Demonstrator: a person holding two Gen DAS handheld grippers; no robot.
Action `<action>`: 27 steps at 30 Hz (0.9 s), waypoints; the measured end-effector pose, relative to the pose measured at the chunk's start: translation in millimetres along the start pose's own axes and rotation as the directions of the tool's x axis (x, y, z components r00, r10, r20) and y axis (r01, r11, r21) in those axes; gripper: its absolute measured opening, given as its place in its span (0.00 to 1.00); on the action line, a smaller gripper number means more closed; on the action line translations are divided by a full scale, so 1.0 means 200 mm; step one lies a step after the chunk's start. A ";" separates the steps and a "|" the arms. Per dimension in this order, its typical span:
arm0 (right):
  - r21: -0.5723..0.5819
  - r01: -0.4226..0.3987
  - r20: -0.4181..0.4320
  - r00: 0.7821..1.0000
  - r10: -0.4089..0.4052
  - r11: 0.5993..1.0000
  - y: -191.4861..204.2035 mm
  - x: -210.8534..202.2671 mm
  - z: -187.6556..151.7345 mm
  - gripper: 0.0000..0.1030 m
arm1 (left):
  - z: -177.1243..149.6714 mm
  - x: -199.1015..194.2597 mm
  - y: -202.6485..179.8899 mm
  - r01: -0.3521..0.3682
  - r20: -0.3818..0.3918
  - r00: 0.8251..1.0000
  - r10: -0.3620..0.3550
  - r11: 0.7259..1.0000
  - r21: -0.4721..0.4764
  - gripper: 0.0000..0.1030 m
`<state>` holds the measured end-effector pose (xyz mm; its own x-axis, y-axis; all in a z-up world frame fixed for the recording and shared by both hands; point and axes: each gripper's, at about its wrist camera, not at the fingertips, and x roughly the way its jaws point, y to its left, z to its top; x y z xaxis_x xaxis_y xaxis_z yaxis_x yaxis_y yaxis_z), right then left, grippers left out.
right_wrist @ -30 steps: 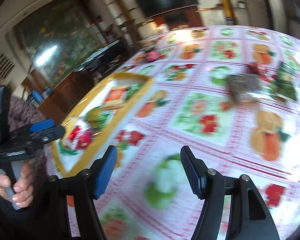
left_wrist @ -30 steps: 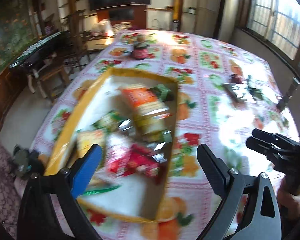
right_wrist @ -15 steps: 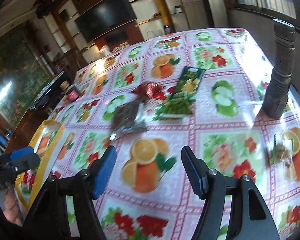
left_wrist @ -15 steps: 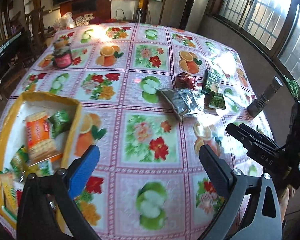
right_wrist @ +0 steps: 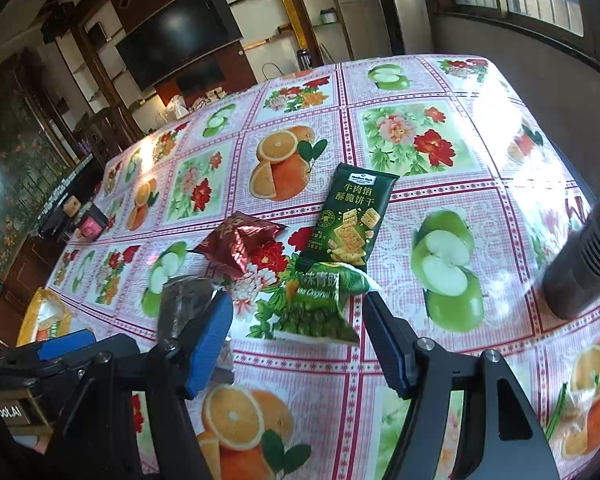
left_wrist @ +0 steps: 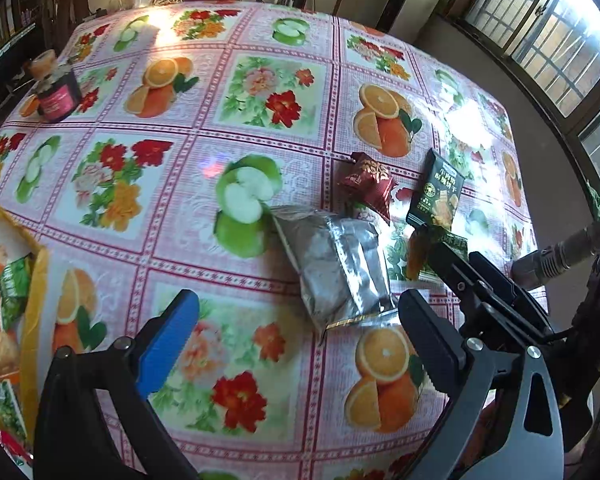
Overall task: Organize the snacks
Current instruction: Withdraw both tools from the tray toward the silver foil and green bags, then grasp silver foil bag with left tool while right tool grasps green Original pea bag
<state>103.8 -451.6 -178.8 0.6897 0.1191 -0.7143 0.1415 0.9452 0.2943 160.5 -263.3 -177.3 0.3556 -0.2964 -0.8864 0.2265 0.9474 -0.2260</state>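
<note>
Four loose snack packets lie together on the fruit-print tablecloth: a silver packet (left_wrist: 336,268) (right_wrist: 184,304), a red packet (left_wrist: 370,182) (right_wrist: 240,244), a dark green cracker packet (left_wrist: 436,192) (right_wrist: 352,220) and a green pea packet (right_wrist: 320,304). My right gripper (right_wrist: 300,316) is open, and the pea packet lies just ahead between its fingers, untouched. My left gripper (left_wrist: 296,332) is open and empty, hovering just short of the silver packet. The yellow tray (left_wrist: 36,300) (right_wrist: 44,316) holds several snacks at the left.
A dark jar with a pink label (left_wrist: 56,96) (right_wrist: 90,224) stands at the far left of the table. A black ribbed cylinder (right_wrist: 588,264) (left_wrist: 560,256) stands by the right edge. Another small wrapper (right_wrist: 580,392) lies near the front right.
Both grippers have swung right across the table, away from the yellow tray and up to the loose packets. Both have stayed open and hold nothing.
</note>
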 end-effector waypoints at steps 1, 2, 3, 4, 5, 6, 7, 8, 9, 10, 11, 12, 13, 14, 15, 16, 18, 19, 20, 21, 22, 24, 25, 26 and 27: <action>-0.007 0.016 -0.006 1.000 -0.016 1.000 -0.01 0.02 0.01 0.65 | 0.01 0.03 -0.01 -0.006 -0.007 1.000 0.006 1.000 0.000 0.97; -0.008 0.021 -0.011 1.000 -0.021 1.000 -0.02 0.04 0.01 0.65 | 0.02 0.06 -0.01 -0.011 -0.017 1.000 0.011 1.000 -0.002 0.97; -0.006 0.023 -0.016 1.000 -0.023 1.000 -0.03 0.05 0.02 0.63 | 0.02 0.09 -0.02 -0.008 -0.027 1.000 0.008 1.000 -0.008 0.97; -0.001 0.020 -0.022 1.000 -0.020 1.000 -0.06 0.07 0.02 0.58 | 0.03 0.11 -0.02 -0.008 -0.030 1.000 0.007 1.000 -0.010 0.97; 0.003 0.025 -0.027 0.999 -0.025 1.000 -0.07 0.07 0.02 0.52 | 0.04 0.13 -0.02 -0.015 -0.030 0.999 0.015 1.000 -0.009 0.97; 0.008 0.025 -0.030 0.999 -0.025 1.000 -0.09 0.08 0.02 0.51 | 0.04 0.15 -0.03 -0.025 -0.034 0.999 0.025 1.000 -0.007 0.97; 0.014 0.021 -0.031 0.999 -0.020 1.000 -0.10 0.09 0.02 0.51 | 0.05 0.17 -0.02 -0.024 -0.038 0.999 0.023 1.000 -0.005 0.97; 0.016 0.014 -0.027 1.000 -0.014 1.000 -0.11 0.09 0.02 0.51 | 0.05 0.19 -0.02 -0.028 -0.037 0.999 0.028 1.000 -0.004 0.97; 0.014 0.010 -0.026 1.000 -0.010 1.000 -0.11 0.09 0.03 0.51 | 0.06 0.19 -0.03 -0.046 -0.019 0.999 0.047 0.999 0.004 0.97; 0.010 0.010 -0.028 1.000 -0.010 1.000 -0.11 0.10 0.03 0.51 | 0.06 0.19 -0.02 -0.043 -0.019 0.999 0.043 0.999 0.004 0.97; 0.001 0.011 -0.034 0.999 -0.011 1.000 -0.10 0.10 0.04 0.52 | 0.06 0.19 -0.02 -0.042 -0.013 0.999 0.042 0.999 0.007 0.97; -0.007 0.013 -0.036 0.999 -0.013 1.000 -0.09 0.11 0.04 0.52 | 0.06 0.19 -0.02 -0.035 -0.010 0.999 0.035 0.999 0.012 0.97; -0.017 0.014 -0.036 0.999 -0.015 1.000 -0.09 0.11 0.04 0.51 | 0.06 0.19 -0.02 -0.032 -0.002 0.999 0.032 0.999 0.026 0.96; -0.028 0.021 -0.040 0.999 -0.022 0.999 -0.08 0.12 0.05 0.50 | 0.05 0.18 -0.02 -0.027 0.010 1.000 0.026 0.999 0.040 0.94; -0.044 0.032 -0.041 0.999 -0.034 0.999 -0.06 0.13 0.05 0.49 | 0.05 0.18 -0.02 -0.015 0.020 1.000 0.014 0.999 0.048 0.88; -0.059 0.044 -0.043 0.998 -0.046 0.997 -0.05 0.13 0.05 0.45 | 0.05 0.17 -0.02 0.002 0.026 1.000 -0.003 0.998 0.056 0.80; -0.082 0.040 -0.048 0.998 -0.044 0.996 -0.04 0.14 0.04 0.43 | 0.05 0.15 -0.03 0.040 0.027 0.999 -0.042 0.997 0.073 0.65; -0.091 0.040 -0.048 0.998 -0.045 0.995 -0.03 0.14 0.04 0.43 | 0.05 0.14 -0.03 0.053 0.028 0.998 -0.055 0.995 0.082 0.56; -0.104 0.043 -0.051 0.998 -0.049 0.994 -0.02 0.14 0.04 0.42 | 0.06 0.14 -0.04 0.050 0.028 0.998 -0.053 0.995 0.091 0.54; -0.114 0.045 -0.052 0.997 -0.052 0.992 -0.02 0.13 0.04 0.42 | 0.06 0.13 -0.04 0.047 0.030 0.998 -0.050 0.994 0.100 0.48; -0.122 0.043 -0.051 0.997 -0.049 0.992 -0.01 0.13 0.03 0.42 | 0.06 0.12 -0.03 0.051 0.030 0.998 -0.055 0.993 0.106 0.43; -0.119 0.032 -0.055 0.998 -0.038 0.992 -0.01 0.12 0.02 0.42 | 0.05 0.10 -0.01 0.054 0.025 0.998 -0.057 0.992 0.116 0.39; -0.118 0.022 -0.059 0.998 -0.029 0.993 -0.01 0.11 0.01 0.42 | 0.04 0.09 0.00 0.056 0.022 0.998 -0.059 0.992 0.116 0.39; -0.114 0.008 -0.062 0.998 -0.015 0.993 -0.01 0.10 0.00 0.42 | 0.03 0.08 0.03 0.059 0.016 0.998 -0.062 0.991 0.116 0.38; -0.110 0.001 -0.061 0.998 -0.008 0.994 -0.01 0.09 -0.01 0.42 | 0.02 0.07 0.05 0.064 0.012 0.998 -0.066 0.991 0.116 0.38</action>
<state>113.7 -450.4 -193.4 0.6442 0.1303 -0.7536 0.0628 0.9731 0.2219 171.6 -259.2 -190.3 0.3511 -0.3600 -0.8644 0.3521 0.9061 -0.2344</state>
